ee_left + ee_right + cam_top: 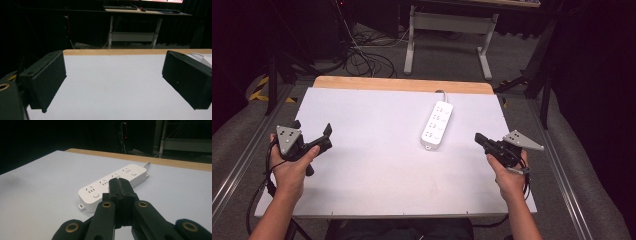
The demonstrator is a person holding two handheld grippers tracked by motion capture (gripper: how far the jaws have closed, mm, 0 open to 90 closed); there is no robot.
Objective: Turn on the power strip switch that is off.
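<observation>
A white power strip [437, 124] lies on the white tabletop [377, 165], right of centre, with its cable running off the far edge. In the right gripper view the power strip [100, 187] sits just beyond the black jaws. My right gripper [478, 137] is shut with nothing between its jaws, a short way right of the strip; in its own view the right gripper [119, 181] has its jaws pressed together. My left gripper [312, 129] is held at the table's left side, open and empty. In its own view the left gripper [113, 82] has its pads wide apart over bare table.
A wooden strip [402, 84] runs along the table's far edge. Beyond it stand a desk frame [447, 30] and loose cables [362, 55] on the floor. Metal rails [562, 165] run along both sides of the table.
</observation>
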